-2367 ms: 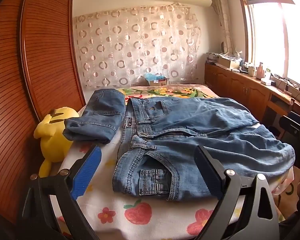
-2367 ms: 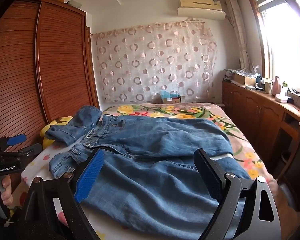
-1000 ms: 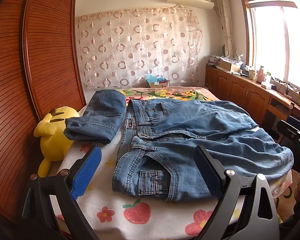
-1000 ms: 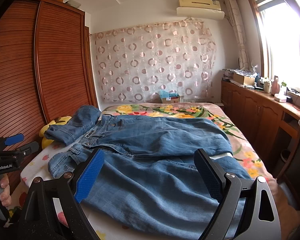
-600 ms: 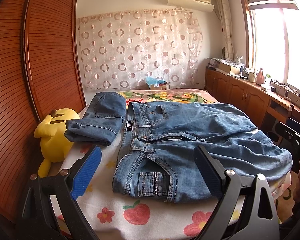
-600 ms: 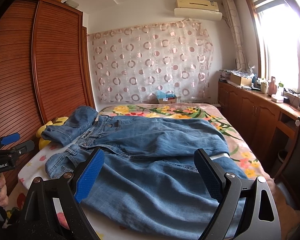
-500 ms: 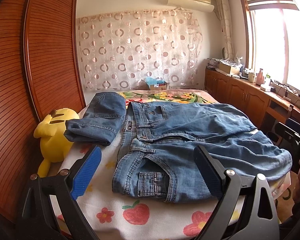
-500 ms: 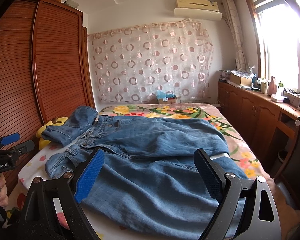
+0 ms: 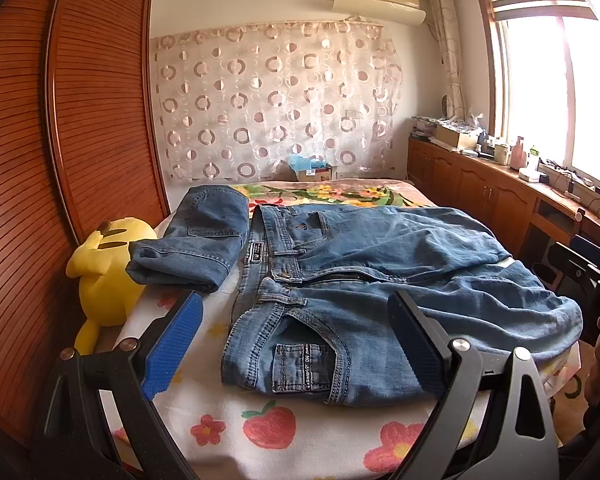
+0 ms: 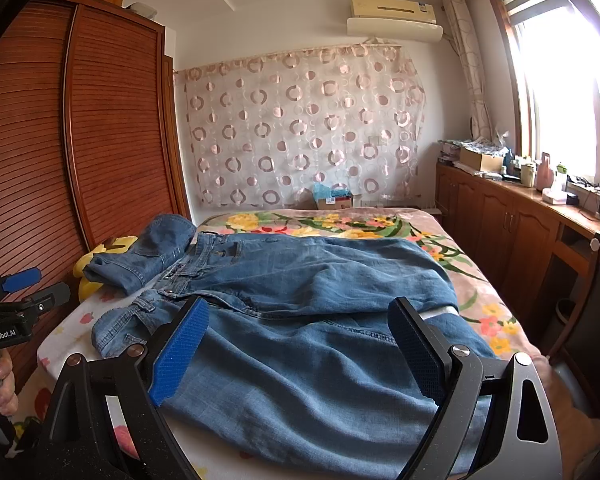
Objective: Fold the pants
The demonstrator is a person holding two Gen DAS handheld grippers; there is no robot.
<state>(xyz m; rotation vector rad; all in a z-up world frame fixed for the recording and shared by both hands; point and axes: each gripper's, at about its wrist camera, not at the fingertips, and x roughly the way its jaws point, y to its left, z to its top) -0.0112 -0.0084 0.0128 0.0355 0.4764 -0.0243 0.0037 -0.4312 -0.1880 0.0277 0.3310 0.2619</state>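
Blue jeans (image 9: 360, 276) (image 10: 300, 312) lie spread across the bed, waistband to the left and legs running right, the far leg lapped over the near one. A second, folded pair of blue jeans (image 9: 196, 244) (image 10: 148, 256) rests to their left. My left gripper (image 9: 292, 332) hangs open above the near edge of the bed, by the waistband pocket, holding nothing. My right gripper (image 10: 300, 340) is open over the near leg, nothing between its fingers. The left gripper (image 10: 20, 292) also shows at the left edge of the right wrist view, held by a hand.
A yellow plush toy (image 9: 108, 272) sits at the bed's left edge against the slatted wooden wardrobe (image 9: 60, 160). The bed sheet (image 9: 268, 424) has strawberry and flower prints. A wooden cabinet (image 10: 520, 232) with clutter runs along the right under the window.
Both grippers have drawn slightly back and up from the bed; the jeans sit a little lower in view. The jeans themselves have not moved. Both stay open.
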